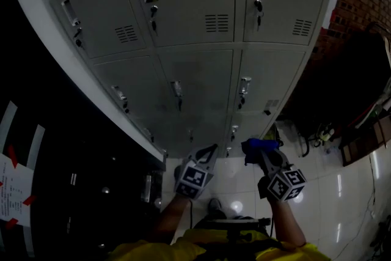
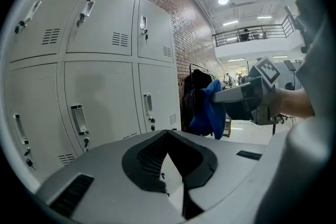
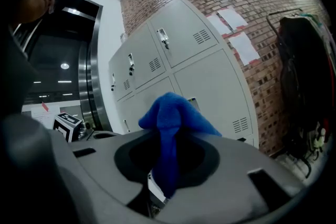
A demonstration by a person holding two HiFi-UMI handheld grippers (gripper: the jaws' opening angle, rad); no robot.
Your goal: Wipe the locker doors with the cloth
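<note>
Clamping the blue cloth [image 3: 170,123] in the right gripper [image 1: 255,150], jaws closed on its bunched middle, one fold standing up past the tips and a tail hanging down through the gap. Sits low and right of centre in the head view, just below the bottom row of the locker doors [image 1: 195,79] filling the upper half of that frame. Points up-frame at them, so: target straight ahead of the cloth, not off to either side. Looks apart from the metal as yet (shows in the left gripper view against a dark hanging bundle [image 2: 195,84] at right of the door faces, touching nothing). Carries nothing in the left gripper [image 1: 211,151]: tips pressed together, empty, at lower centre of the head view, just left of the right one and about equally near the doors. Falls to the right side, then, by judgement. Needs a push forward until the raised fold meets a lower door, probably in the right-hand column below the handle [image 1: 244,86], then strokes along the flat upright panel. Worth minding the handles and the hanging keys [image 1: 258,7], likely snags for a loose fold.
</note>
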